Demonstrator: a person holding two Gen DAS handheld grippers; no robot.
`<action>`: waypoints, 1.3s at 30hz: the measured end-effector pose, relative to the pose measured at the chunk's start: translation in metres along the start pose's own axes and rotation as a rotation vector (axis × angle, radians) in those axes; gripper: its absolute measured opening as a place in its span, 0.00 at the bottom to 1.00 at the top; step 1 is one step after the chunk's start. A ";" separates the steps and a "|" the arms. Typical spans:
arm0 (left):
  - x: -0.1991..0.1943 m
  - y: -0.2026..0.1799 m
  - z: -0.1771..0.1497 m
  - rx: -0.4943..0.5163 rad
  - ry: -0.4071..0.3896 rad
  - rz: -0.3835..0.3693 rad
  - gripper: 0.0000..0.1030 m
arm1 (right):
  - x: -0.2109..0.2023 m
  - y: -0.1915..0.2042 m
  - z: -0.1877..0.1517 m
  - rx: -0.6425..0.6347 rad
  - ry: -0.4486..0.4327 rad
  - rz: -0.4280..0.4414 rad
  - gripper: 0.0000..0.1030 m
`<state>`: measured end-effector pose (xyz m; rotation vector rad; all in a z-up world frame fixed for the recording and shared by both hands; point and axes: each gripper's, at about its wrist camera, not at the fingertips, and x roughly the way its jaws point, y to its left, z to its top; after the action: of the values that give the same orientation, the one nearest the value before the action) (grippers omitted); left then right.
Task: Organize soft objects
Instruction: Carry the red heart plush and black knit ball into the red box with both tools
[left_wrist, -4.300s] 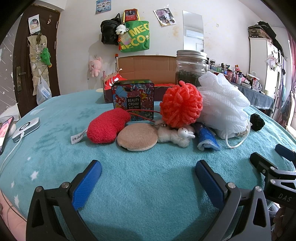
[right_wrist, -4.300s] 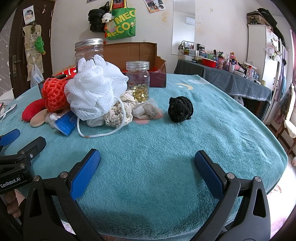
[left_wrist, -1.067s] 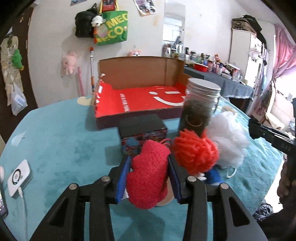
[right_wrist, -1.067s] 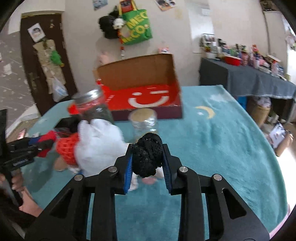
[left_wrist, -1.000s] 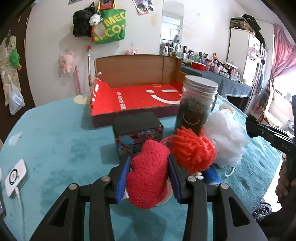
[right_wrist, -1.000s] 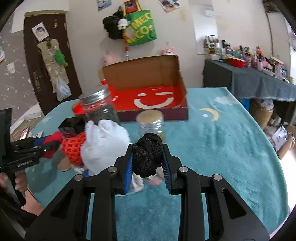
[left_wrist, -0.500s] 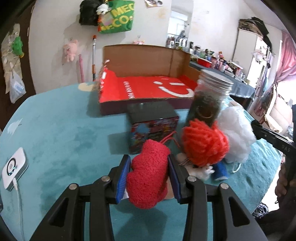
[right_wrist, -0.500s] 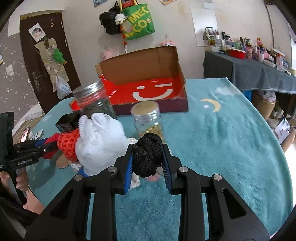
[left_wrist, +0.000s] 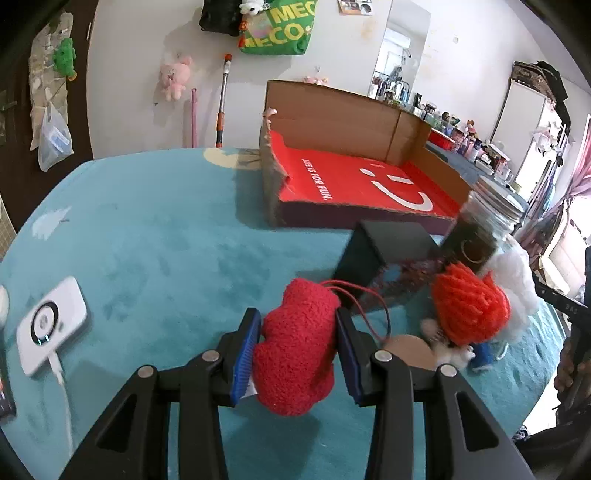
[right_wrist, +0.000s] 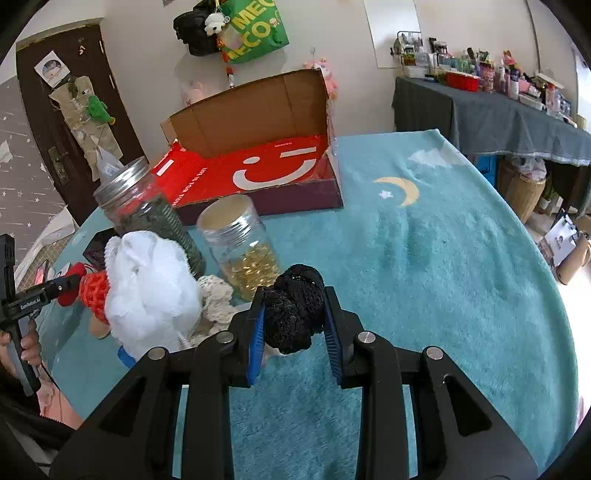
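The left tongs (left_wrist: 298, 354) squeeze a red plush heart (left_wrist: 295, 347) mid-body; the right tongs (right_wrist: 293, 325) pinch a black mesh ball (right_wrist: 293, 308). Both look light and compressible, likely best gripped centrally.

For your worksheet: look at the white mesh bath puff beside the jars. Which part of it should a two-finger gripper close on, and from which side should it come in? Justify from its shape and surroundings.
Grip the white mesh puff across its rounded upper bulk, coming from above and the front. It is soft and gathers easily, so pads probably bite anywhere. The dark jar stands behind it and the orange pom-pom crowds one side, leaving the top freest.
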<state>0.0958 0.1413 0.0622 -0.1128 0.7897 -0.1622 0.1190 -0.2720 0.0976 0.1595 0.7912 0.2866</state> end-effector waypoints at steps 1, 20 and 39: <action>0.000 0.003 0.003 0.008 -0.002 -0.006 0.42 | 0.001 -0.001 0.001 0.000 0.004 0.004 0.26; 0.043 0.017 0.057 0.204 0.051 -0.122 0.42 | 0.062 -0.041 0.057 -0.025 0.167 0.153 0.26; 0.051 -0.018 0.120 0.324 -0.002 -0.216 0.42 | 0.068 -0.020 0.117 -0.077 0.159 0.311 0.26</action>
<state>0.2146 0.1188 0.1135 0.1095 0.7390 -0.4913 0.2521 -0.2734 0.1278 0.1893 0.9117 0.6293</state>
